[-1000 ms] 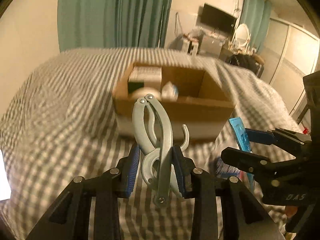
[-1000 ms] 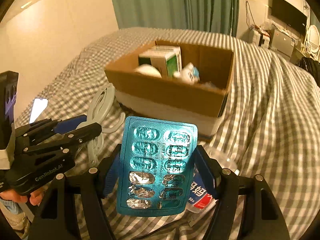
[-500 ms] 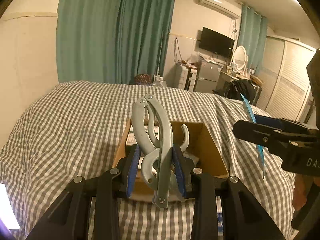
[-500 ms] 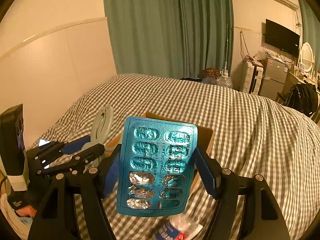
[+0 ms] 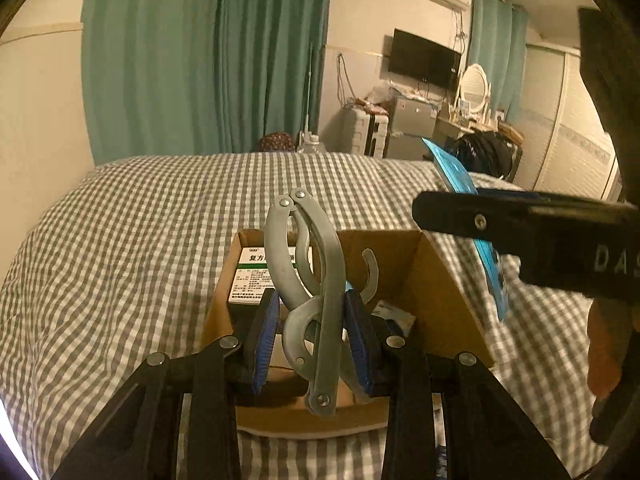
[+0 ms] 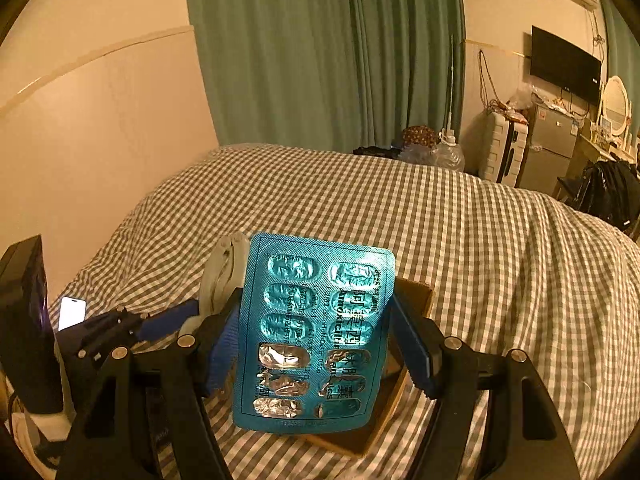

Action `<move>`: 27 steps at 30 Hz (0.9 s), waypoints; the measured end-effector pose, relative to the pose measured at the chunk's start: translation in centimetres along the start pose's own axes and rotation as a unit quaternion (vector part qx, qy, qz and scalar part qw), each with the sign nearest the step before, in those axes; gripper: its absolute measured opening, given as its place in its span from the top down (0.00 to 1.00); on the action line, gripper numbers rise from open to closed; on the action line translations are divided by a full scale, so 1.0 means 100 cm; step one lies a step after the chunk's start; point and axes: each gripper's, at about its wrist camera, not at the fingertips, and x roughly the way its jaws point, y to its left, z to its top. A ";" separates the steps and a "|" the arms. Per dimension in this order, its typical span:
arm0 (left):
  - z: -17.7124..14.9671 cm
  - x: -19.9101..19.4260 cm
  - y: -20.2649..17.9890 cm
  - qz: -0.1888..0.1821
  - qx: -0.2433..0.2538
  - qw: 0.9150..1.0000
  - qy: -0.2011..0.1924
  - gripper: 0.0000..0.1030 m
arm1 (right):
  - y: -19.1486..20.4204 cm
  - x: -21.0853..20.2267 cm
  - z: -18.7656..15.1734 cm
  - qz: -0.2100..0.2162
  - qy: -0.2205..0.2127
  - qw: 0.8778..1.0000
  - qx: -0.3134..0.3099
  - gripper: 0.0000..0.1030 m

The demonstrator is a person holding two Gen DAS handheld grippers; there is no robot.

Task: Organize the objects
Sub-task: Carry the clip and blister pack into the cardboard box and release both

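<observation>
My left gripper (image 5: 312, 336) is shut on a grey metal plier-like tool (image 5: 316, 280) and holds it upright over the open cardboard box (image 5: 436, 280) on the checked bed. A green-and-white medicine carton (image 5: 252, 276) lies inside the box. My right gripper (image 6: 316, 344) is shut on a blue blister pack of pills (image 6: 316, 332), held upright above the box (image 6: 416, 292). The pack shows edge-on in the left wrist view (image 5: 456, 168), to the right of the tool. The left gripper and tool show at the left of the right wrist view (image 6: 224, 276).
The grey-and-white checked bed cover (image 5: 120, 240) spreads around the box. A phone (image 6: 72, 312) lies on the bed at the left. Green curtains (image 5: 200, 60), a television (image 5: 424, 60) and a small fridge (image 5: 408, 128) stand beyond the bed.
Both grippers have risen with their objects and moved forward over the box. The box now sits lower and closer under the fingers. The right gripper has come nearer the left.
</observation>
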 end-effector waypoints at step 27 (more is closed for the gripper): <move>0.000 -0.041 -0.003 0.019 -0.013 0.999 -0.040 0.00 | -0.030 -0.024 -0.002 -0.025 -0.054 0.997 0.039 0.14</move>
